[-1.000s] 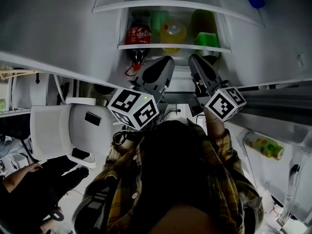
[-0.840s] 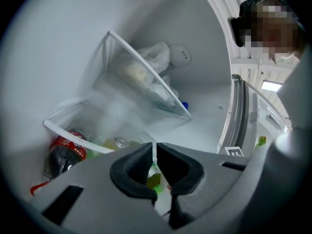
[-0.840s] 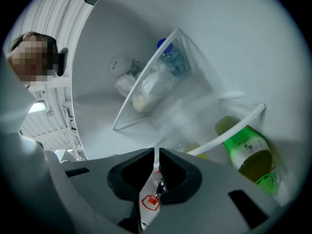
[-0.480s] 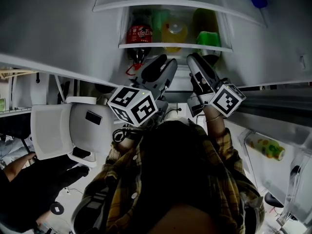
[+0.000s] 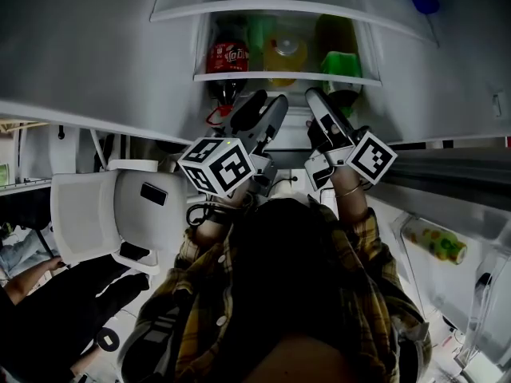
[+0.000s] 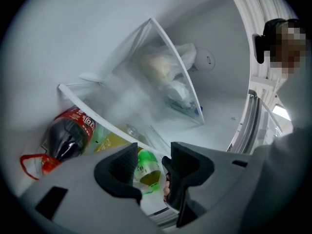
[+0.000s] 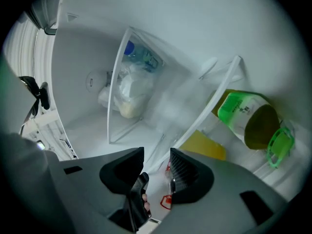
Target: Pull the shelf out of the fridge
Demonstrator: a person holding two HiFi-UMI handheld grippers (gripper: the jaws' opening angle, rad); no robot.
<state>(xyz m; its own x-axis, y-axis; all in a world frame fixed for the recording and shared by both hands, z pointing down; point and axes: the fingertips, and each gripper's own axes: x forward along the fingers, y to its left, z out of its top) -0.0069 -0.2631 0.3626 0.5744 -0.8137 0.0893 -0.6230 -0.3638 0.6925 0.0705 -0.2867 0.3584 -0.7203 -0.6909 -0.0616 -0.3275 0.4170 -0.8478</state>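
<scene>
Center frame, the left gripper [image 5: 257,112] and right gripper [image 5: 319,108], jaws just opened wide and gripping nothing, face the white-edged fridge shelf [image 5: 283,76] beside a cola bottle [image 5: 227,57].

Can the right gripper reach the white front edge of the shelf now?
Probably yes: the right gripper faces the shelf's front edge close ahead, nothing in the way; its fingers have just been opening, with nothing between them.

The cola bottle [image 5: 227,59] juts past the shelf [image 5: 289,76] edge at left; the middle stands free.
</scene>
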